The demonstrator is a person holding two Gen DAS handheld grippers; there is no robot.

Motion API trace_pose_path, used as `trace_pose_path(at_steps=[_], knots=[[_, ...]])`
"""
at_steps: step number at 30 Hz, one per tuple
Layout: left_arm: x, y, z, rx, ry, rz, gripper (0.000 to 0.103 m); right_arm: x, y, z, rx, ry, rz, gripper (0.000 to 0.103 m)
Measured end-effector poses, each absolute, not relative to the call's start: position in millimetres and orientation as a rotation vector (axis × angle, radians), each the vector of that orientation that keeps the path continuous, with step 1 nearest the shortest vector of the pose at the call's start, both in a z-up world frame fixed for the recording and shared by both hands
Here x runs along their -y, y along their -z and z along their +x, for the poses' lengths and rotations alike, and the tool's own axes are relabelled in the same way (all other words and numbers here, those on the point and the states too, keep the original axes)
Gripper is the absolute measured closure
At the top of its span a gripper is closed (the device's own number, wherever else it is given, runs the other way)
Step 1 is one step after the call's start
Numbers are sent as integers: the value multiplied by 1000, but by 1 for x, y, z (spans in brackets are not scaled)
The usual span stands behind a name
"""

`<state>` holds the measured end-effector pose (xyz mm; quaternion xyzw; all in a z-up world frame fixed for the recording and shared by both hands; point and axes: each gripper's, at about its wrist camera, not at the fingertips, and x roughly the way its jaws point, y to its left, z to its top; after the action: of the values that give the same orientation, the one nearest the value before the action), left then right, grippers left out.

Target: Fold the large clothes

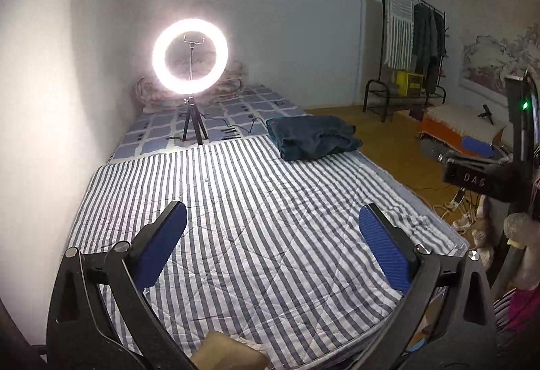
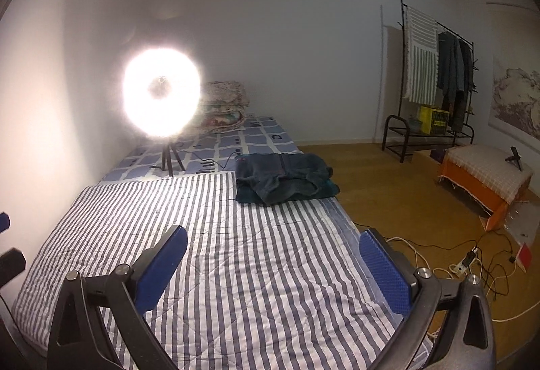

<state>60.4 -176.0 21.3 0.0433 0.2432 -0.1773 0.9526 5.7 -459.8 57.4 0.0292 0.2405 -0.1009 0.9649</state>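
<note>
Garment: dark blue clothes (image 2: 285, 179) bunched at frame centre — soft, floppy, likely weighty; best pinched at hems.
Grippers: left gripper (image 1: 271, 240) and right gripper (image 2: 273, 263) — both spread wide, holding nothing.

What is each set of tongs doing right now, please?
Left tongs: open, holding nothing, above the striped quilt.
Right tongs: open, holding nothing, also above the quilt; the dark folded garment lies untouched.

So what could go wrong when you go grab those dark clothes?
The dark clothes lie close to the ring light's cable, so dragging them might snag it and tip the ring light. They also sit near the bed's edge and could slide onto the floor. Both the left gripper and right gripper are open, far back.
</note>
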Motion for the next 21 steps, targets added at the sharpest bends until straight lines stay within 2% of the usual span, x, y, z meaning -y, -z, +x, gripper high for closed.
trace_pose_path(at_steps=[21], knots=[[176,-15,60,-526,354,72,0,459,-54,5,-492,234,32,0]])
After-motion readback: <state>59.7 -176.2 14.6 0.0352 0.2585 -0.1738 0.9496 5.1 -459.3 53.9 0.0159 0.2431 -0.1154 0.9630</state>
